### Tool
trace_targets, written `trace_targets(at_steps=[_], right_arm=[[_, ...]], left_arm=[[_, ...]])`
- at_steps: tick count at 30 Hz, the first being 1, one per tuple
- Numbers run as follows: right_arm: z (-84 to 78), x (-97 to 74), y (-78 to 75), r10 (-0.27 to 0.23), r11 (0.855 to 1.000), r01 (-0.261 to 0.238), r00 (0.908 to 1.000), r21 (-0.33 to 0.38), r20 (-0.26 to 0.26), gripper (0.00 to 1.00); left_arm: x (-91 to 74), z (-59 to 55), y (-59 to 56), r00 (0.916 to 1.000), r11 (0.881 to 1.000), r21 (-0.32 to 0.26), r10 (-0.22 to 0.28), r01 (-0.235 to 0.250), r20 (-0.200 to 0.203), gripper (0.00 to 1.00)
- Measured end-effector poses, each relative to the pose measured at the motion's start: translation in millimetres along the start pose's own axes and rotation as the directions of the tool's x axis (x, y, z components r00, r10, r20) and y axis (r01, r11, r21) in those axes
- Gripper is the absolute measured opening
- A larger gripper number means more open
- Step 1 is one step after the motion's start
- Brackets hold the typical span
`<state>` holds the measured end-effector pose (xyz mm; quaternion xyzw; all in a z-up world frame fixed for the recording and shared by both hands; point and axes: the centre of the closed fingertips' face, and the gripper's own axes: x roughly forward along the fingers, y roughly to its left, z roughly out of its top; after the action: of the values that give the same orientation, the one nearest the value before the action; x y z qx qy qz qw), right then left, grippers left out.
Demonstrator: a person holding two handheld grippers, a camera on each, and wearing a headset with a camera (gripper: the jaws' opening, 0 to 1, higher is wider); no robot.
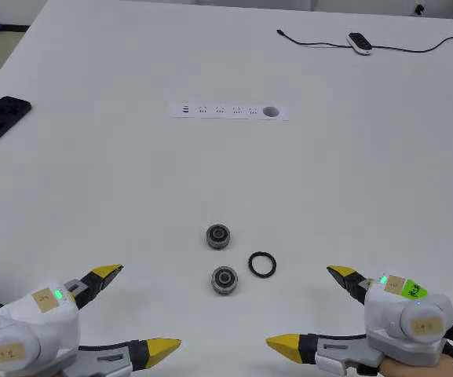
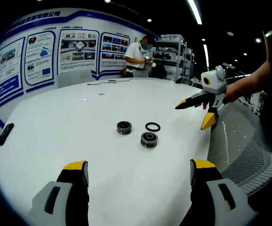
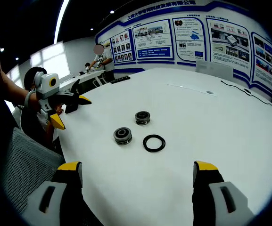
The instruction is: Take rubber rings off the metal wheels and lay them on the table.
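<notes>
One rubber ring (image 1: 262,265) lies loose beside the near wheel (image 1: 224,280) and far wheel (image 1: 218,236) mid-table, and with my left gripper (image 1: 144,308) and right gripper (image 1: 303,306) both wide open and empty, I reckon I next pin a wheel and peel its ring.

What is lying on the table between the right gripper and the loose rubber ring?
Nothing: the head view shows bare white table between the right gripper and the loose rubber ring.
</notes>
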<state>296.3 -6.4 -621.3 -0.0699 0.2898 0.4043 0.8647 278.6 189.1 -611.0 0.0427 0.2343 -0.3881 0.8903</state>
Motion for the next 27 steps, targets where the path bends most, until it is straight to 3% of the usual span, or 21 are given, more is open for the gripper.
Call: trace_targets(at_steps=[4, 11, 27], right_arm=[[3.7, -1.2, 0.2, -0.003, 1.0, 0.003, 0.9998, -0.007, 0.022, 0.99], [3.4, 0.3, 2.1, -0.002, 1.0, 0.002, 0.9999, -0.01, 0.015, 0.99], [6.5, -1.1, -1.5, -0.01, 1.0, 0.01, 0.9998, -0.002, 0.015, 0.99]], left_arm=[[-2.6, -1.3, 4.9, 0.9995, 1.0, 0.007, 0.03, -0.03, -0.001, 0.96], [-5.5, -2.2, 15.0, 0.998, 0.998, 0.001, 0.064, -0.064, -0.001, 1.0], [-6.1, 0.6, 15.9, 0.9973, 0.997, -0.013, 0.073, -0.073, 0.0, 1.0]])
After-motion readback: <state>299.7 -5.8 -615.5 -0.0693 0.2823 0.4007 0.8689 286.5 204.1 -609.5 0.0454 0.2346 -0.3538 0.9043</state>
